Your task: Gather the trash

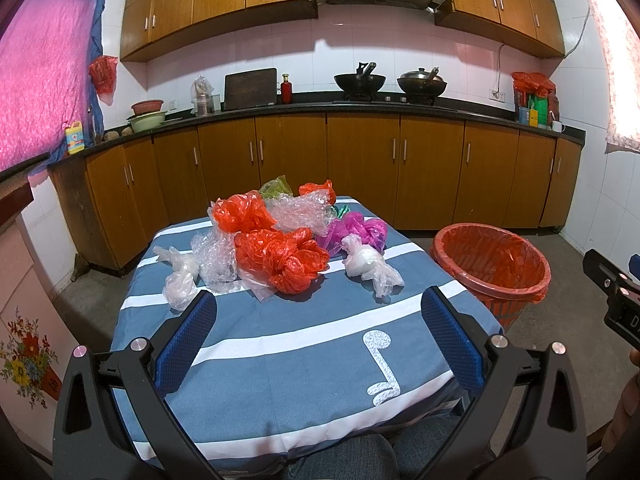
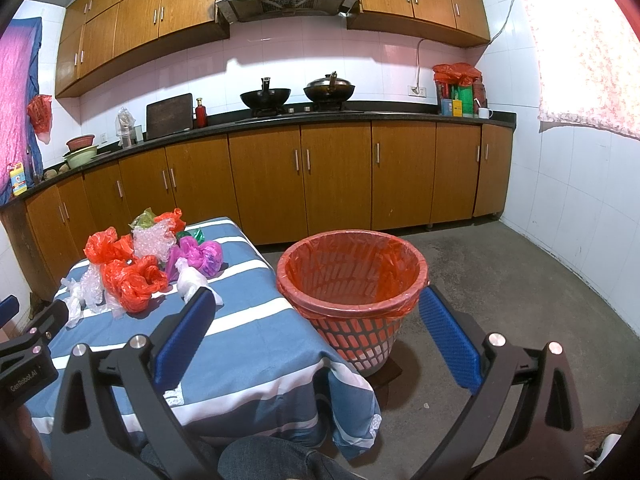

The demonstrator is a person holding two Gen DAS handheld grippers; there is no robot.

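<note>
A pile of crumpled plastic bags lies on the blue striped table (image 1: 288, 344): red bags (image 1: 286, 258), clear bubble wrap (image 1: 298, 210), a magenta bag (image 1: 356, 232) and white bags (image 1: 370, 266). The pile also shows in the right wrist view (image 2: 136, 276). An orange basket lined with a red bag (image 1: 494, 268) stands on the floor right of the table, seen too in the right wrist view (image 2: 352, 276). My left gripper (image 1: 318, 304) is open and empty, just short of the pile. My right gripper (image 2: 318, 300) is open and empty, in front of the basket.
Wooden kitchen cabinets (image 1: 360, 168) and a dark countertop (image 1: 320, 108) with woks and bottles run along the back wall. Bare concrete floor (image 2: 500, 280) lies around the basket. The white tiled wall (image 2: 580, 208) is at the right.
</note>
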